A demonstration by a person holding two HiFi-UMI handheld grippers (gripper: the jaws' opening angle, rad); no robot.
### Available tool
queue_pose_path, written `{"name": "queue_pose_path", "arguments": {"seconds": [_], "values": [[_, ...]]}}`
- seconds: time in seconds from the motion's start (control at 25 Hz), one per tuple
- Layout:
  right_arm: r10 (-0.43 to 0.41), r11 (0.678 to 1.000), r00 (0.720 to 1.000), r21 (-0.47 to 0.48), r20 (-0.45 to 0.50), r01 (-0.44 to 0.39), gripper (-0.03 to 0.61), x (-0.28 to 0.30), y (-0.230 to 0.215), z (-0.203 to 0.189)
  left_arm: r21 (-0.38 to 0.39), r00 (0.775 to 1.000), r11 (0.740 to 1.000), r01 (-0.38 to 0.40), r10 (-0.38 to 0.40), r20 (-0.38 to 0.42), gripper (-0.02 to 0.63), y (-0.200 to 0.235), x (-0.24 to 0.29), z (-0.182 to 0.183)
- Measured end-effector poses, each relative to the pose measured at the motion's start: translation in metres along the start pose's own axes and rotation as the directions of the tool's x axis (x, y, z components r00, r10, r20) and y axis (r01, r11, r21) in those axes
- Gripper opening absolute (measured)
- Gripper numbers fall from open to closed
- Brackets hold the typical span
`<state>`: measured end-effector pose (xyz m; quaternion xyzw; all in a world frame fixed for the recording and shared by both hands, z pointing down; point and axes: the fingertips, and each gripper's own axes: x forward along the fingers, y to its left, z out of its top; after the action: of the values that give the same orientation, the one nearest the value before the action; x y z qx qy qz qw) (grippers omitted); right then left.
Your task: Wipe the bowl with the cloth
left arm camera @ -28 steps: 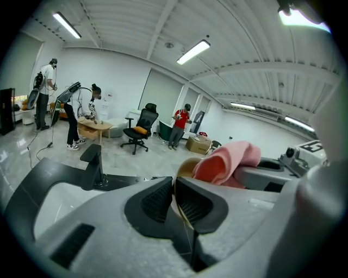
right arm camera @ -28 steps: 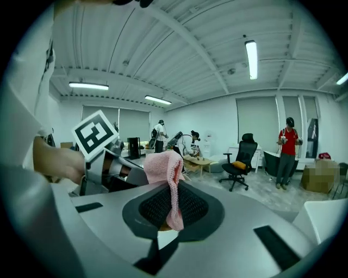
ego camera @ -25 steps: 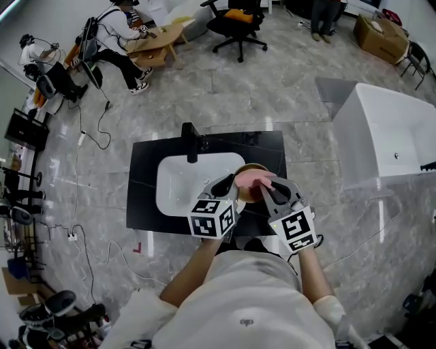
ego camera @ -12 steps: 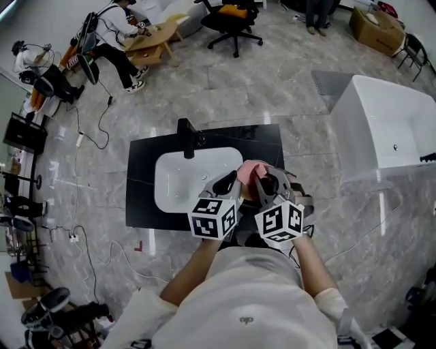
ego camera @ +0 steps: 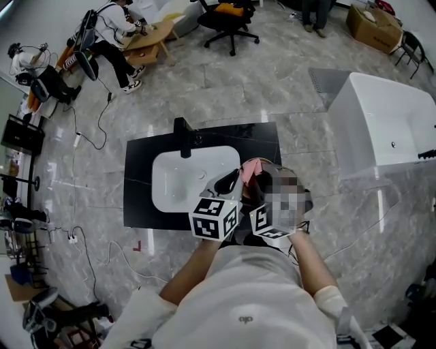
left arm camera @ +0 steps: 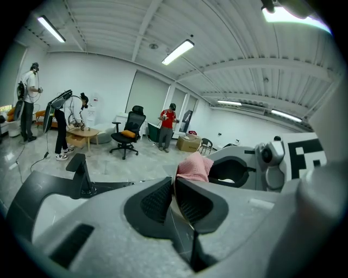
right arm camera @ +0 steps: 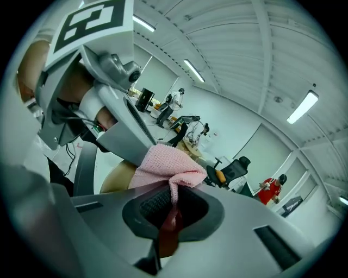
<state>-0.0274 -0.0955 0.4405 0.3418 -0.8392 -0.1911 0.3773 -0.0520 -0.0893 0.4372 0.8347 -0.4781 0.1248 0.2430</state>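
My left gripper (ego camera: 235, 178) is shut on the thin rim of the tan bowl (right arm camera: 115, 178), which it holds up above the black counter's right end. In the left gripper view the jaws (left arm camera: 174, 182) stand almost together with the pale rim between the pads. Shut on the pink cloth (ego camera: 253, 168), my right gripper (right arm camera: 173, 193) sits just right of the left one. The cloth (right arm camera: 166, 165) bunches out of its jaws and rests against the bowl. A mosaic patch covers part of the right gripper in the head view.
A black counter (ego camera: 136, 204) holds a white sink (ego camera: 178, 180) with a black faucet (ego camera: 182, 138). A large white tub (ego camera: 381, 129) stands to the right. People work at a low table (ego camera: 146, 37) far back left, near an office chair (ego camera: 228, 17).
The right gripper has rolled over, its marker cube turning, and the pink cloth has come up from inside the bowl toward its far edge. The left gripper has barely shifted.
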Motion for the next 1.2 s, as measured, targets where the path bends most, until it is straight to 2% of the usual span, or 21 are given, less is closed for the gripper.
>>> {"name": "queue_pose_path", "arguments": {"seconds": [0.56,1.2], "values": [[0.120,0.986,0.991,-0.109,-0.056,-0.126,0.015,0.007,0.029,-0.002,0.035,1.000,0.999,0.010,-0.011,0.014,0.031,-0.004,0.000,0.003],[0.237,0.945,0.965,-0.203,-0.115,-0.256,0.015,0.001,0.060,-0.012,0.019,0.999,0.999,-0.028,0.028,0.027,0.031,0.005,-0.001,0.002]]}}
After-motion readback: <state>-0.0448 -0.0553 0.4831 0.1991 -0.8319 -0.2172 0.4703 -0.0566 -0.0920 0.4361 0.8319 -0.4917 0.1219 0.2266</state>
